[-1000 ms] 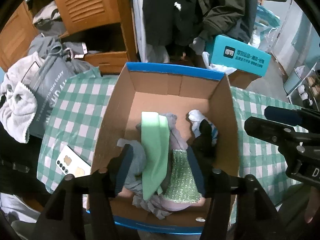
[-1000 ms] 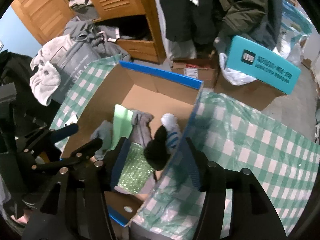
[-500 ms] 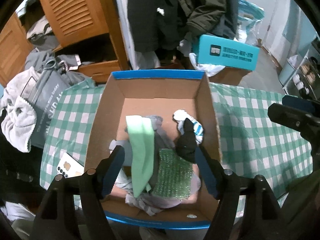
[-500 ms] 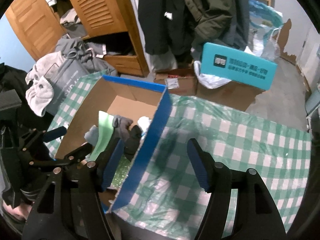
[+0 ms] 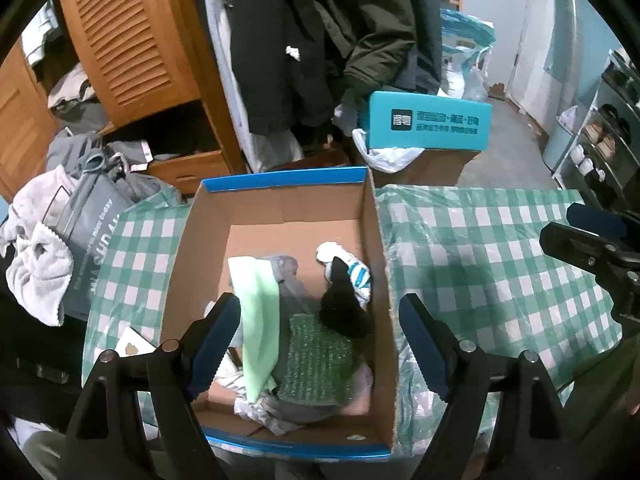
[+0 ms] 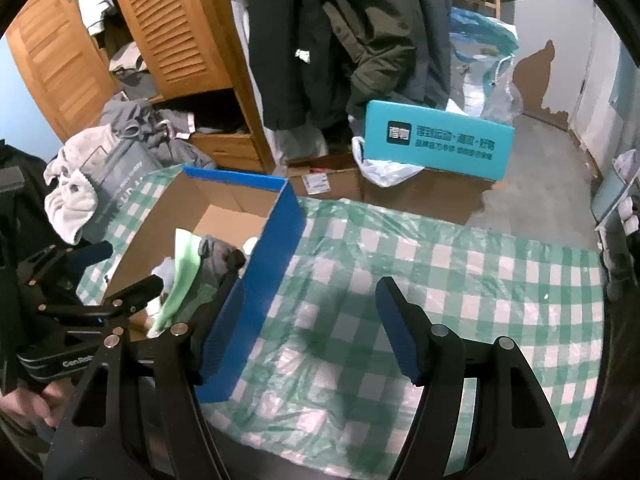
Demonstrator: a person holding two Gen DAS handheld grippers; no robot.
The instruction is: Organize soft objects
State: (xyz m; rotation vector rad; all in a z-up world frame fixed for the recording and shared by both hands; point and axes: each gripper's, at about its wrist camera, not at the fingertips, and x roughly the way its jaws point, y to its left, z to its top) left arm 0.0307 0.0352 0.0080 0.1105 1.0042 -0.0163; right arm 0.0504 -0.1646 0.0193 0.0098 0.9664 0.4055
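Left wrist: box (image 5: 372,240) of cloths (image 5: 260,312) below left gripper (image 5: 320,344).

Blue-rimmed brown cardboard box (image 5: 370,240); green-white checked tablecloth (image 5: 480,248); mint green cloth (image 5: 260,320); black sock (image 5: 342,308).

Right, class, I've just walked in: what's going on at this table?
A person holds two grippers above a checked table. Both are open and hold nothing. The left gripper hangs over a cardboard box that holds soft things: a green cloth, a black sock and a striped sock. The right gripper is beside the box, over the tablecloth.
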